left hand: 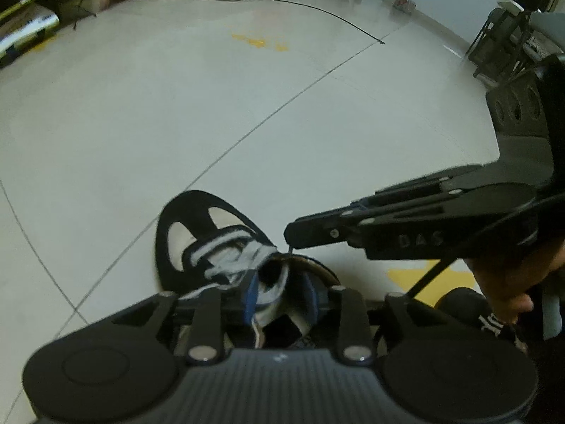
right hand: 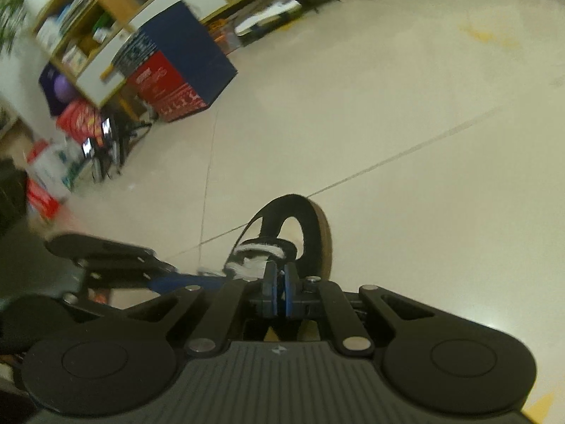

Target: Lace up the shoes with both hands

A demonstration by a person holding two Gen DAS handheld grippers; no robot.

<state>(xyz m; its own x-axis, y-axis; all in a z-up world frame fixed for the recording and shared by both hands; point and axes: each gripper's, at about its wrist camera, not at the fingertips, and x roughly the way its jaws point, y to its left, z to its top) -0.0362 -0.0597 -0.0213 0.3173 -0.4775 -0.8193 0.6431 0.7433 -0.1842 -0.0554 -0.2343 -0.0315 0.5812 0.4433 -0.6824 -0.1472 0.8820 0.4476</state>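
From the left wrist camera, the black-and-white shoe (left hand: 212,243) sits on the pale tiled floor (left hand: 176,106), toe pointing away, white laces (left hand: 226,251) crossing its tongue. The left gripper (left hand: 282,293) hangs right over the shoe's collar, its blue-padded fingers (left hand: 250,300) standing partly apart with the shoe's opening between them; their tips are lost against the dark lining, so I can't say whether they touch anything. The right gripper (left hand: 291,238) reaches in from the right of the shoe, its tip closed together just above the collar, seemingly pinching a thin dark strand, though blur makes that uncertain. A hand (left hand: 505,282) grips its handle, cut off at the frame edge.

From the right wrist camera, the shoe (right hand: 310,233) shows only its toe and front laces (right hand: 259,252); the rest hides behind the right gripper (right hand: 279,275), whose blue pads (right hand: 270,293) are pressed nearly together. Anything between them is too small to make out. The left gripper (right hand: 166,268) enters blurred, left of the shoe.
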